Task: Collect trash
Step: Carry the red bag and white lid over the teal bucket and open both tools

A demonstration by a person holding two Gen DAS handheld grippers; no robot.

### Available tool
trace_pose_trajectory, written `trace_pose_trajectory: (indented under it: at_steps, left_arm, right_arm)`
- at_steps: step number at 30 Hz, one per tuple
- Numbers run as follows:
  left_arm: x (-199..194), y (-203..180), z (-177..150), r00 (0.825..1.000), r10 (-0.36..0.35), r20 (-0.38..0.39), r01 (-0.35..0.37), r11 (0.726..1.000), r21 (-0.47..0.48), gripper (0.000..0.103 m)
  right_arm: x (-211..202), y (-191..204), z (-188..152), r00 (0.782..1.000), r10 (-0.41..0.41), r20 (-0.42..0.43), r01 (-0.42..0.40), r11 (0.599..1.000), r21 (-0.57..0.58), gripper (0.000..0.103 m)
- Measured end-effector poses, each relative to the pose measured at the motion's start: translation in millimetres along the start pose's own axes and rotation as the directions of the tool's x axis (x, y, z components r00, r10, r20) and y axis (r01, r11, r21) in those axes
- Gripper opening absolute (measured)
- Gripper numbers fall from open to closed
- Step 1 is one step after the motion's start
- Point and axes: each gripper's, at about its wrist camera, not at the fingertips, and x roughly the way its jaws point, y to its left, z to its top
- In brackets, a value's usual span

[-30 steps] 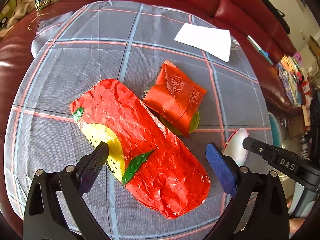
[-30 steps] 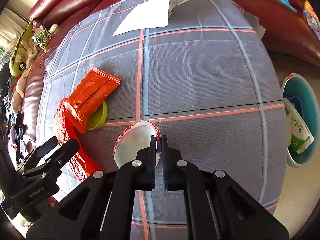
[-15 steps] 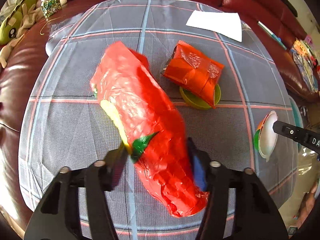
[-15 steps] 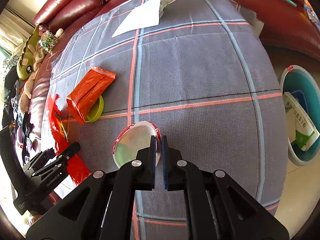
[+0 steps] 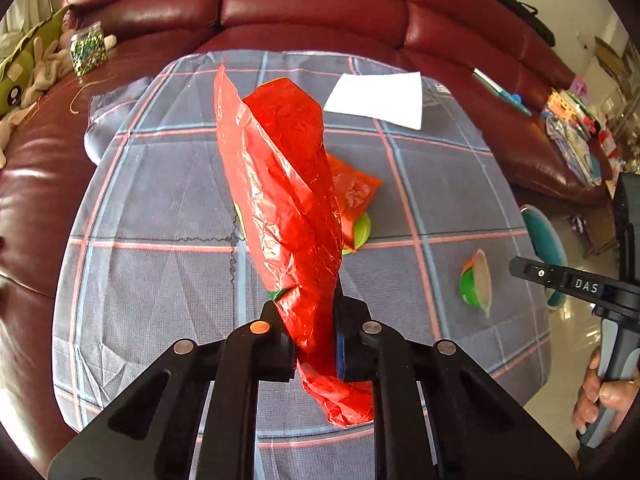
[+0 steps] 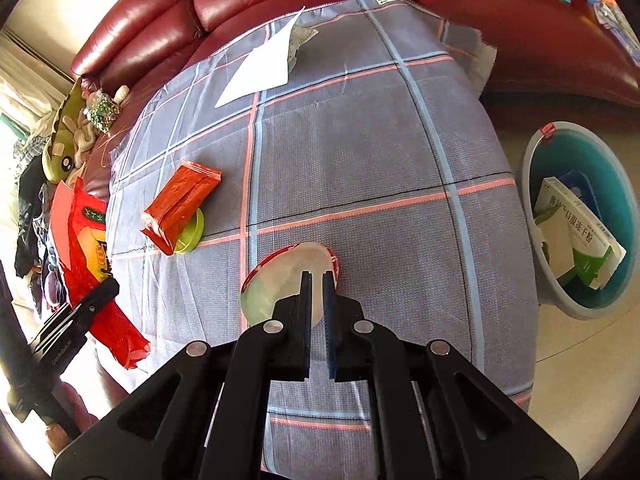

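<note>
My left gripper's [image 5: 314,344] jaws are closing on the crinkled red foil snack bag [image 5: 280,184], which stands up long-axis away from me, clear of the grey checked table [image 5: 160,208]. The right gripper's [image 6: 316,304] jaws are pressed together on the rim of a round white foil lid with a red edge [image 6: 280,280]. The teal plastic bin [image 6: 536,184] sits off the table's right edge, nearer my right hand. The bag hides part of the orange packet [image 5: 356,188] behind it; I think the packet rests on a green lid.

Big red bag [image 5: 288,208] crumpled, upright, off the tabletop. Orange packet [image 6: 182,204] lies on green lid [image 6: 192,236]. Round lid [image 6: 288,280] tilted, lifted.
</note>
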Motion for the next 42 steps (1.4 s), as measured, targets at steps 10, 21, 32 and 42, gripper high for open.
trace_pose_trajectory:
  at_steps: [10, 21, 32, 42]
  left_arm:
    - [11.3, -17.7, 5.5, 0.997, -0.081, -0.016, 0.082, 0.995, 0.061, 0.014]
    - [21.5, -11.2, 15.8, 0.986, -0.161, -0.03, 0.163, 0.983, 0.085, 0.014]
    - [34.0, -79.4, 30.7, 0.97, -0.236, -0.065, 0.244, 0.945, 0.217, 0.014]
    - [58.2, -217.3, 45.2, 0.936, -0.323, -0.14, 0.352, 0.841, 0.411, 0.014]
  right_arm:
    - [27.9, 3.5, -5.8, 0.997, 0.016, -0.073, -0.017, 1.0, -0.005, 0.049]
    - [52.6, 37.7, 3.9, 0.995, -0.084, -0.052, 0.078, 0.991, -0.108, 0.005]
    - [-20.5, -38.7, 38.2, 0.993, -0.084, 0.086, 0.079, 0.995, 0.058, 0.004]
    - [-102.8, -181.9, 27.4, 0.962, -0.196, 0.191, 0.14, 0.952, 0.271, 0.004]
